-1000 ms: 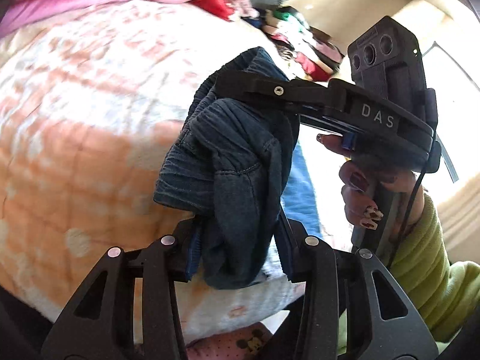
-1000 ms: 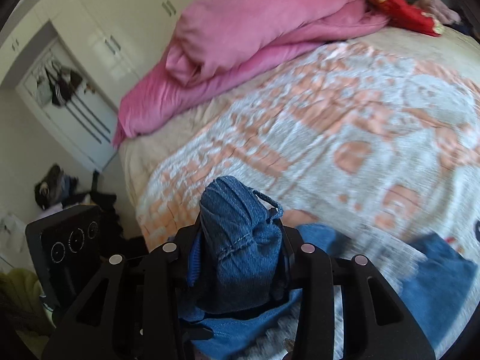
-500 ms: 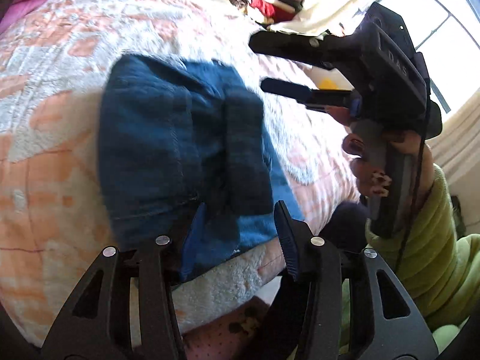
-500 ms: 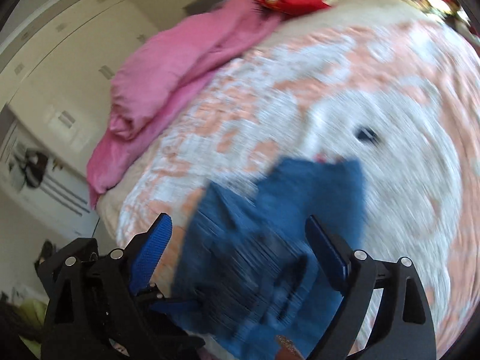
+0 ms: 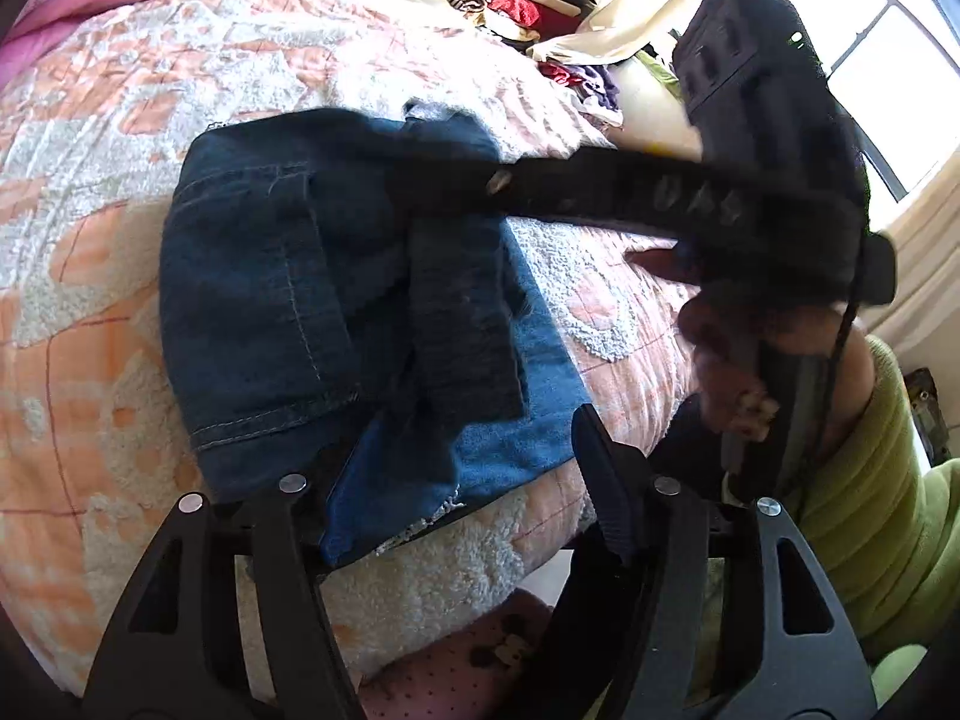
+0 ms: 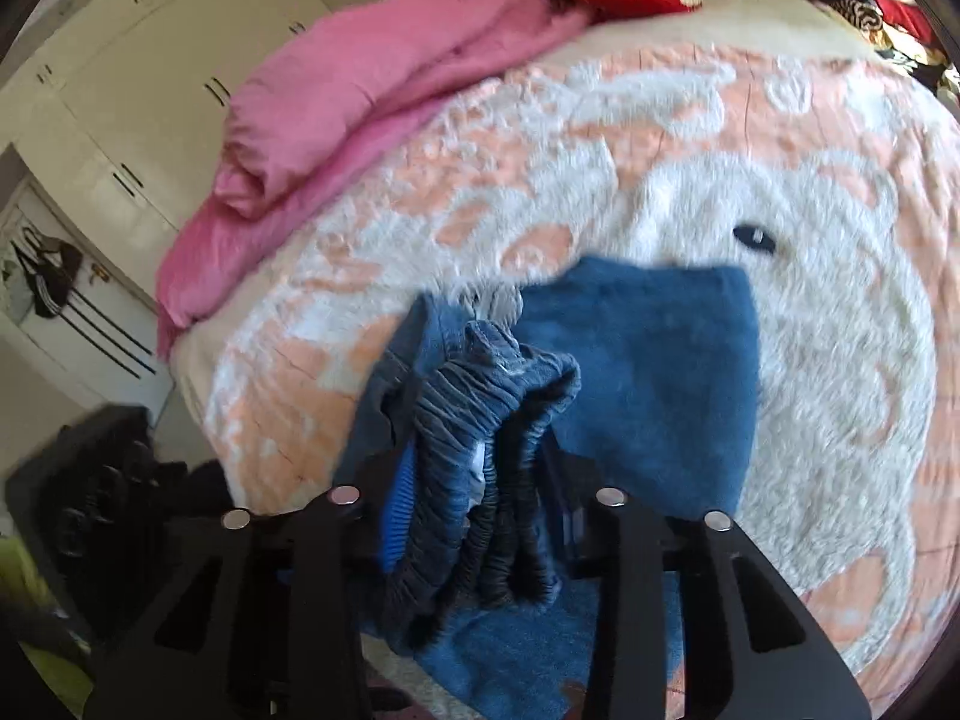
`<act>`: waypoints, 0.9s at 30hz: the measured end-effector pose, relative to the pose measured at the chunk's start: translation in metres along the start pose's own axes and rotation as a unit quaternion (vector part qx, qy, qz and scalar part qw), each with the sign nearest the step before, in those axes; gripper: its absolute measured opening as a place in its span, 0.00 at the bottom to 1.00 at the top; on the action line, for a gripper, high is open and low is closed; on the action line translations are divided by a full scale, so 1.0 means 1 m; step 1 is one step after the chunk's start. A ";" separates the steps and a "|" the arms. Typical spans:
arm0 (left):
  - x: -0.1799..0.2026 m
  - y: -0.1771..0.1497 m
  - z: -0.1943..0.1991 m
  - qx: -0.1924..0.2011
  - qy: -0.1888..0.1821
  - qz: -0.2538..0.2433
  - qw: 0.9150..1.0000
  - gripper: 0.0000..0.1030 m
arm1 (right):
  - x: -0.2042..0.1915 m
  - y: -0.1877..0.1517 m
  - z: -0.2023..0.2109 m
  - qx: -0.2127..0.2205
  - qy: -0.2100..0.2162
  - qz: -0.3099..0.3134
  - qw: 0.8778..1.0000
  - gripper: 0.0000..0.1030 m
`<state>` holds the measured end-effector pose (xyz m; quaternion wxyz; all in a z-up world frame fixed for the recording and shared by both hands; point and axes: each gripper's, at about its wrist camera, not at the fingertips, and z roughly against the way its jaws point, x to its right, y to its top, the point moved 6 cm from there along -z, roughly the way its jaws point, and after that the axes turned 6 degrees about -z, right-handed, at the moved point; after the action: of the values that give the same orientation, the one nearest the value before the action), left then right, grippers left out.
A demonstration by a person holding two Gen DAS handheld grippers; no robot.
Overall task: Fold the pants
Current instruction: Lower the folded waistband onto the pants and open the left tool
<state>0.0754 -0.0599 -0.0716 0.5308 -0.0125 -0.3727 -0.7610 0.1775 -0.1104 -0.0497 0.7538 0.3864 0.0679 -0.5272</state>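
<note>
Bedroom setup: a fuzzy peach-and-white bed (image 6: pixel 690 138) is carrying the pants (image 5: pixel 288 300), folded into a denim block near the edge, right ahead of both tools. The right hand-held gripper (image 6: pixel 480 492) is clamping the bunched elastic waistband between its fingers; the left hand-held gripper (image 5: pixel 456 462) is sitting apart, gripping nothing. I'd lay that waistband flat before letting go. No containers anywhere, just a pink duvet (image 6: pixel 372 90) farther back.

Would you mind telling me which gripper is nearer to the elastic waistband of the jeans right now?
Right. The right gripper has the bunched waistband between its fingers, while the left gripper sits open at the near edge of the jeans.
</note>
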 end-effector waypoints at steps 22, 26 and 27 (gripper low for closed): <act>-0.039 0.010 0.054 0.045 0.112 -0.003 0.993 0.82 | 0.032 -0.008 0.041 0.041 -0.066 -0.014 0.997 0.79; -0.063 0.016 0.063 0.053 0.145 0.016 0.988 0.82 | 0.020 -0.021 0.051 0.037 -0.060 0.000 0.998 0.79; -0.068 0.017 0.066 0.055 0.152 0.019 0.987 0.82 | 0.016 -0.025 0.052 0.035 -0.057 0.004 0.998 0.79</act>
<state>0.0941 0.0299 -0.0427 0.5954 0.1254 -0.3290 -0.7222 0.1472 -0.1603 -0.0346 0.7446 0.3820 0.0044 -0.5474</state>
